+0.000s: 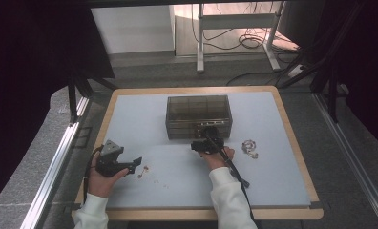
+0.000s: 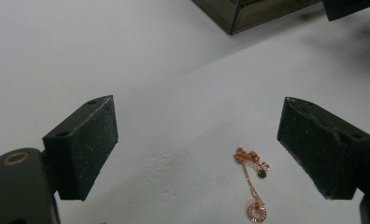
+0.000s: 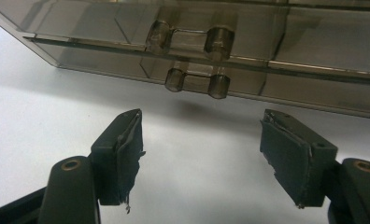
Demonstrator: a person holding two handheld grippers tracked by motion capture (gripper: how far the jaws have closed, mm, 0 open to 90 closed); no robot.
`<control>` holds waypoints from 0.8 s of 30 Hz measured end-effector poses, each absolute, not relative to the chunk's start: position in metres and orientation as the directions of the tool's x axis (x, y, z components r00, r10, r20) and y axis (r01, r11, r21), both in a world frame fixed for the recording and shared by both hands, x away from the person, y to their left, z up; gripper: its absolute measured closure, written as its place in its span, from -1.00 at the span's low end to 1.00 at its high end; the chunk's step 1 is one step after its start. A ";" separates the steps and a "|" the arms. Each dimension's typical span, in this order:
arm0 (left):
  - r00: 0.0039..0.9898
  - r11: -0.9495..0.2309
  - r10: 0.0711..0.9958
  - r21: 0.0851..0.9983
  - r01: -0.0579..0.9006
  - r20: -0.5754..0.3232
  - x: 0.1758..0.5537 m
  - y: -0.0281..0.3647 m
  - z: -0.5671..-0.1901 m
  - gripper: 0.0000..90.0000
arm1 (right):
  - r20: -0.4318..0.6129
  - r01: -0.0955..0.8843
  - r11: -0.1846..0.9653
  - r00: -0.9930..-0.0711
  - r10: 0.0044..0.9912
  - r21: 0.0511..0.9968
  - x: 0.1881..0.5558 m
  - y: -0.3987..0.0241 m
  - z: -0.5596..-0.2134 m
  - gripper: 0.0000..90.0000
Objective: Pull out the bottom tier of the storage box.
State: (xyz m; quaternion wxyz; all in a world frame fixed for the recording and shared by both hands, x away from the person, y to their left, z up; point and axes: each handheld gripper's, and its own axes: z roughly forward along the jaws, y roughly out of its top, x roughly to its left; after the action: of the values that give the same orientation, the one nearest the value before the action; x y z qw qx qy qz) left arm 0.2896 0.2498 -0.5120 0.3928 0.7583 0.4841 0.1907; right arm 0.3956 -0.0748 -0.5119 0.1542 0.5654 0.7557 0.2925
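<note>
We saw a wide counter (image 1: 130, 119) with a pale blue-grey matte top and a light wooden edge, and on it, toward the far side, a smoky translucent plastic drawer box (image 1: 199, 116) that serves as our landmark. Beyond the box, past the counter's far edge, lay a grey floor, a white metal frame (image 1: 235, 28) standing on it, and loose dark cables (image 1: 246, 43) trailing across the floor. Black curtains hung on both sides of the room, and a silver rail (image 1: 58, 157) ran along the counter well to the left of the box.

Just in front of the box, the right tongs (image 3: 202, 154) pointed at its drawer fronts. Their jaws stood apart with nothing between them, and the two clear bar handles (image 3: 190, 39) of the drawers sat just ahead. In the high view the right tongs (image 1: 207, 139) were close against the box's near face.

Well to the near left of the box, the left tongs (image 2: 197, 149) hovered over the bare counter, jaws wide apart and gripping nothing. A thin rose-gold chain necklace with a small round pendant (image 2: 253, 184) lay flat on the counter between those jaws, untouched. In the high view it lay just beside the left tongs (image 1: 137, 164).

To the near right of the box lay a small silvery pile of jewellery (image 1: 249, 148), apart from both tongs.
</note>
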 end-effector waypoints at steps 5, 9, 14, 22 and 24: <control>0.463 -0.222 0.881 0.781 0.584 -0.096 0.291 0.251 -0.513 -0.72 | 0.080 0.766 0.178 -0.286 0.955 0.617 0.397 -0.070 -0.512 -0.33; 0.464 -0.216 0.880 0.783 0.583 -0.103 0.291 0.254 -0.513 -0.72 | 0.095 0.777 0.155 -0.266 0.959 0.610 0.398 -0.067 -0.512 -0.33; 0.471 -0.207 0.874 0.787 0.581 -0.118 0.293 0.258 -0.514 -0.72 | 0.093 0.785 0.133 -0.236 0.967 0.605 0.401 -0.062 -0.514 -0.30; 0.476 -0.198 0.870 0.792 0.577 -0.130 0.295 0.263 -0.514 -0.72 | 0.067 0.793 0.125 -0.204 0.977 0.596 0.407 -0.057 -0.518 -0.27; 0.478 -0.195 0.868 0.794 0.576 -0.134 0.296 0.264 -0.515 -0.72 | 0.079 0.795 0.110 -0.194 0.978 0.596 0.408 -0.057 -0.518 -0.25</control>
State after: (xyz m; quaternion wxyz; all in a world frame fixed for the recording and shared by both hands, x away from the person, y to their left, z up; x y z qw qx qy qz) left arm 0.2964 0.2640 -0.5147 0.4151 0.7528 0.4797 0.1756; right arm 0.4082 -0.0566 -0.5177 0.1709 0.6114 0.7250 0.2670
